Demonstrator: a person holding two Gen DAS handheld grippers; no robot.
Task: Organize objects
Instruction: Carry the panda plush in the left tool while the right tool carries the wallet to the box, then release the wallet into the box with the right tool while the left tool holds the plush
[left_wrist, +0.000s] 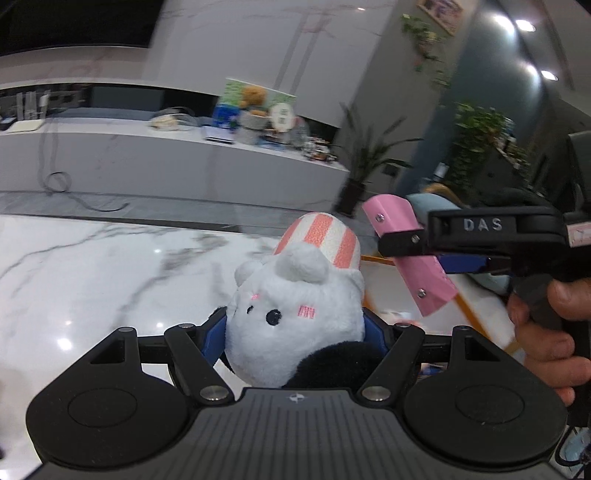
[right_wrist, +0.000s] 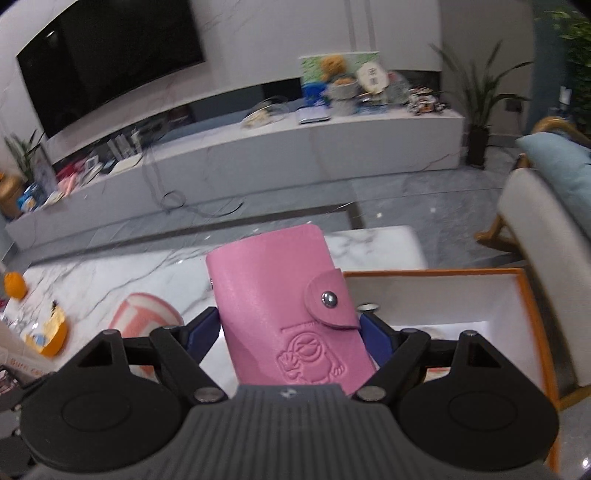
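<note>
Table: white marble top (left_wrist: 92, 266) with grey veins, glossy under the ceiling lights.
Room: long white TV bench (right_wrist: 258, 147) along the far wall, a dark television (right_wrist: 110, 62) above it, a teddy bear (right_wrist: 334, 66) and clutter on top; potted plant (right_wrist: 480, 107) at the bench's end; pale chair (right_wrist: 539, 266) beside the table.
Box: orange-edged box (right_wrist: 528, 295) with a white inside, standing on the table's right part; what lies in it I cannot make out.
Other items: an orange (right_wrist: 14, 284) and a yellow packet (right_wrist: 51, 328) at the table's left edge.
Plush toy: white, fluffy animal (left_wrist: 295, 314) with a black eye, pink cheek stitching and a pink-and-white striped end; held above the marble, just left of the box.
Left gripper (left_wrist: 295, 332): blue pads pressed into the toy's sides, jaws fairly wide around its body.
Card holder: pink leather wallet (right_wrist: 284, 310) with a snap flap and an embossed cartoon figure; held upright over the table at the box's near-left corner.
Right gripper (right_wrist: 291, 332): blue pads clamped on the wallet's two edges; a hand (left_wrist: 546, 332) grips its handle.
</note>
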